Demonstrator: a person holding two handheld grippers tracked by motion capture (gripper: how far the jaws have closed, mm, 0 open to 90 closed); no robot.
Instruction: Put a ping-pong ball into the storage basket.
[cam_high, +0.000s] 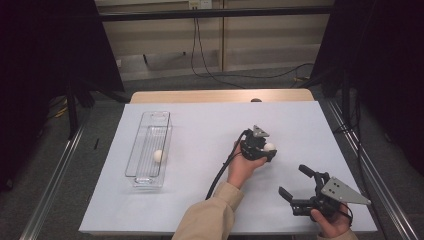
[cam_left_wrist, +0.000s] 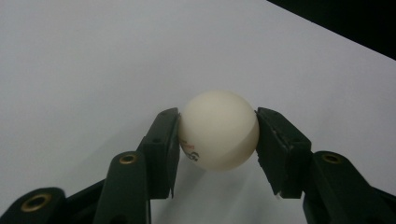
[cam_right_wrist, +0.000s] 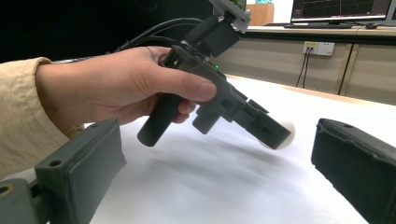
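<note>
A white ping-pong ball (cam_left_wrist: 218, 129) with small red and black print is pinched between the two black jaws of my left gripper (cam_left_wrist: 217, 135). In the high view that left gripper (cam_high: 267, 148) hangs over the middle of the white sheet with the ball (cam_high: 270, 146) at its tip. The right gripper view catches the same ball (cam_right_wrist: 286, 134) lifted clear of the sheet, its shadow below it. My right gripper (cam_high: 296, 184) rests near the front right corner with its jaws wide apart and nothing between them. A second white ball (cam_high: 159, 155) lies in the clear tray (cam_high: 142, 137).
The clear plastic tray stands lengthwise at the left of the white sheet (cam_high: 200, 125). A wooden table edge (cam_high: 220, 95) runs behind the sheet. Metal rails (cam_high: 365, 165) flank both sides, and cables lie on the floor beyond.
</note>
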